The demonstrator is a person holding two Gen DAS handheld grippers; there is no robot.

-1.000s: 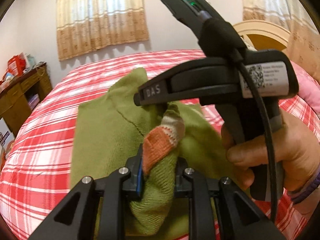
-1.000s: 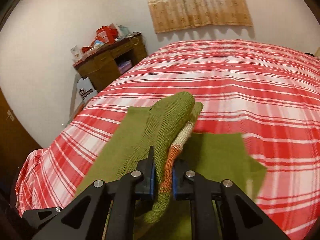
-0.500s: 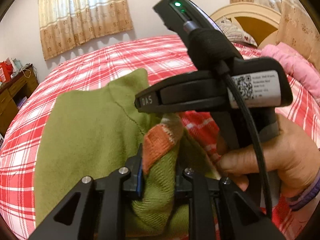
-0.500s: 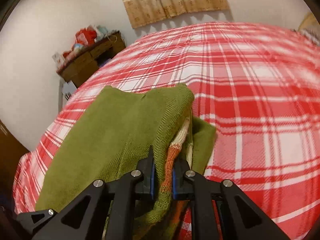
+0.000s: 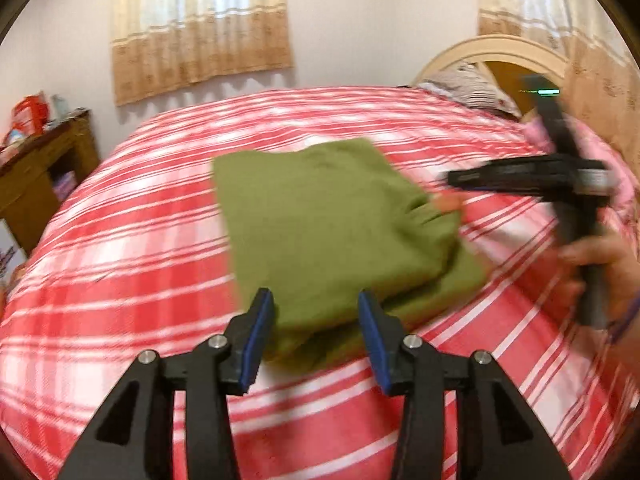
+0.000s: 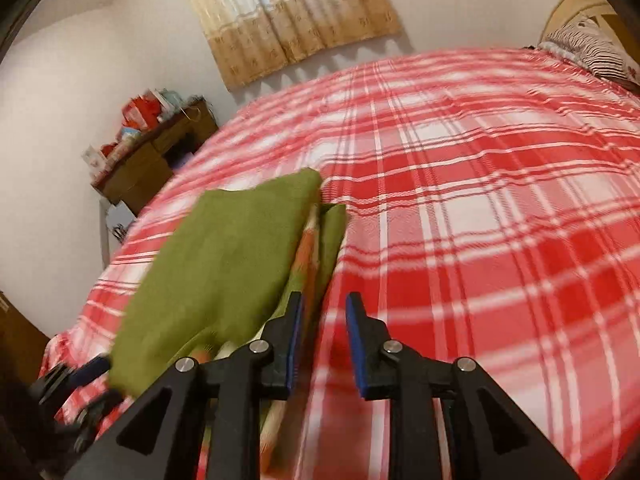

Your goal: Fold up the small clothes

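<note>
A green knitted garment (image 5: 328, 224) lies folded flat on the red plaid bed (image 5: 120, 248). An orange and cream striped part (image 6: 308, 248) peeks out along its right edge in the right wrist view, where the green top layer (image 6: 224, 264) fills the left. My left gripper (image 5: 316, 312) is open and empty just in front of the garment's near edge. My right gripper (image 6: 324, 316) is open and empty beside the garment's right edge. It also shows blurred in the left wrist view (image 5: 452, 180), hand-held at the right.
A wooden desk (image 5: 36, 176) with red clutter stands left of the bed, also seen in the right wrist view (image 6: 152, 160). A cream headboard (image 5: 508, 52) and striped pillow (image 6: 588, 48) are at the far right. Curtains (image 5: 200, 24) hang on the back wall.
Both grippers have let go of the garment and opened. The green fold now lies flat on the bed. Both grippers have drawn back from it.
</note>
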